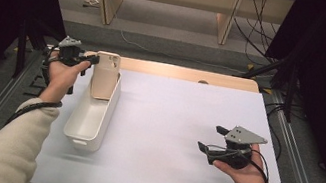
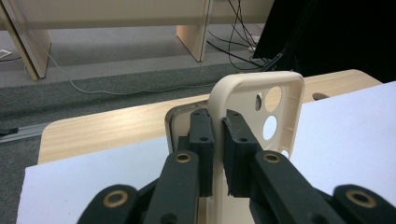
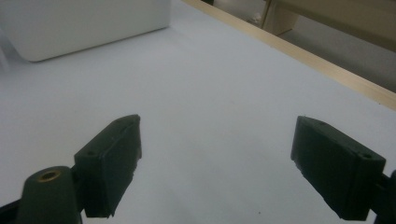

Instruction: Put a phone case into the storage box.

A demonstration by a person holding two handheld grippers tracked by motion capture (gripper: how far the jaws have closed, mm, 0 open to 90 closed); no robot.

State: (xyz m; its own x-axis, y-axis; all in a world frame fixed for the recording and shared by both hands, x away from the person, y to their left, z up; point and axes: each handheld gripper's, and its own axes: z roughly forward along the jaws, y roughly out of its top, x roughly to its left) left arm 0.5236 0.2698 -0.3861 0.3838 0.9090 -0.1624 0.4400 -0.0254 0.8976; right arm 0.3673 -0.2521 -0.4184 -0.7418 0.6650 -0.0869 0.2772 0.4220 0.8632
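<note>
A person's left tool [image 1: 91,60] is clamped on the side wall of a beige phone case [image 1: 105,75], which stands upright at the far end of a white bin [image 1: 93,132] near the left edge of the surface [image 1: 170,123]. In the left gripper view the two black pads pinch the phone case's [image 2: 254,100] rim from either side, its camera cut-outs facing right, with the bin's far rim just behind. The right tool [image 1: 208,137] hangs over the right half of the surface with its jaws spread wide and nothing between them; the right gripper view looks along those jaws [image 3: 217,158] across bare white sheet toward the bin [image 3: 84,25]. The two tools are well apart, and the white sheet between the bin and the right hand [image 1: 247,175] lies open. A pale wooden strip [image 1: 189,74] borders the surface's far edge. Beyond it are grey carpet, wooden furniture legs [image 1: 224,21] and loose black cables [image 1: 255,31]; dark curtains close in both sides.
</note>
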